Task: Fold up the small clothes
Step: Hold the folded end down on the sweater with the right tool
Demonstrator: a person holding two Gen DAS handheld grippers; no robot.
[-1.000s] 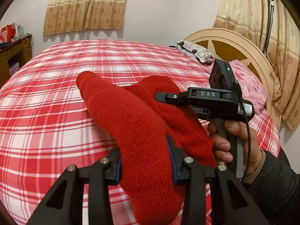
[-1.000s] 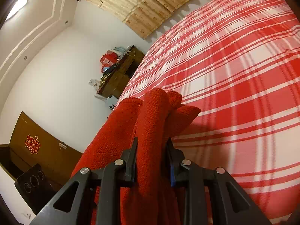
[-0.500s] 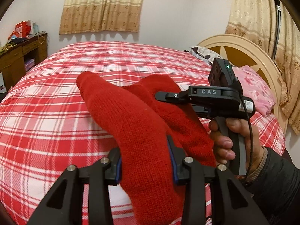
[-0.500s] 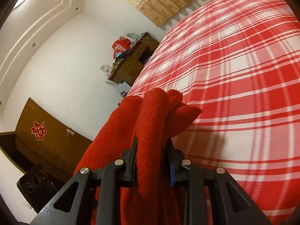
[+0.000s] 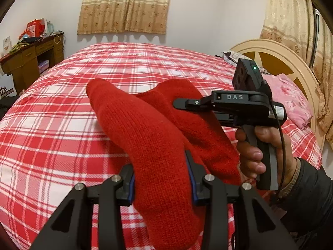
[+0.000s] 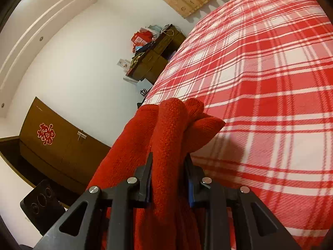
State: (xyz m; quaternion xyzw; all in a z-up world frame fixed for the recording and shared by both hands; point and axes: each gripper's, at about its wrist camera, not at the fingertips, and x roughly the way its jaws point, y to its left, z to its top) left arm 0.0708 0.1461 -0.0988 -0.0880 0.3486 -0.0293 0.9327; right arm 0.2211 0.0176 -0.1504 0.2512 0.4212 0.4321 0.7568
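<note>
Over the red plaid bed [image 5: 62,125] we keep both tongs, left [image 5: 162,181] and right [image 6: 167,179], clamped on the red knit garment [image 5: 145,137], lifted clear for folding.

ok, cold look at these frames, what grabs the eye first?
A bright red knit garment fills the middle of both views, held up above the bed with the left claw shut on one end and the right claw shut on a bunched part. Behind it, the red and white plaid bedspread covers nearly everything else. The hand gripping the right claw's handle shows at the right of the left wrist view.
</note>
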